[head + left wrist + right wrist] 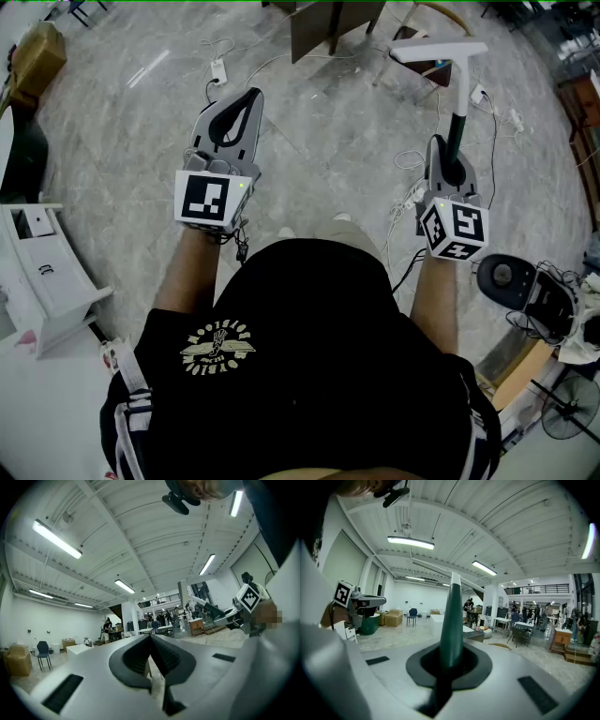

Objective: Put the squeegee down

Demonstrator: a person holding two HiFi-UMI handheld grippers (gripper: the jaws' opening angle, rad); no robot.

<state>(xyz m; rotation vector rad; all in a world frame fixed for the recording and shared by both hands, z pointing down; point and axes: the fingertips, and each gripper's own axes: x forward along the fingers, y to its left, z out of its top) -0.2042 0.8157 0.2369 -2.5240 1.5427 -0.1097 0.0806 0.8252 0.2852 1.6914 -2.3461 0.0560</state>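
Note:
The squeegee has a dark green handle [459,103] and a white cross head [439,49]. It stands out ahead of my right gripper [454,148], above the floor. That gripper is shut on the handle's lower end. In the right gripper view the handle [451,616] rises straight from between the closed jaws of the right gripper [449,648]. My left gripper [250,95] is held out at the left, apart from the squeegee, with its tips touching and nothing between them. The left gripper view shows the left gripper [151,637] the same way, closed and empty.
I stand on a grey marble floor strewn with cables [412,187] and a power strip [217,69]. A white cabinet [47,272] is at the left and a cardboard box [37,52] at the far left. A black round device [506,277] and a fan [572,408] sit at the right.

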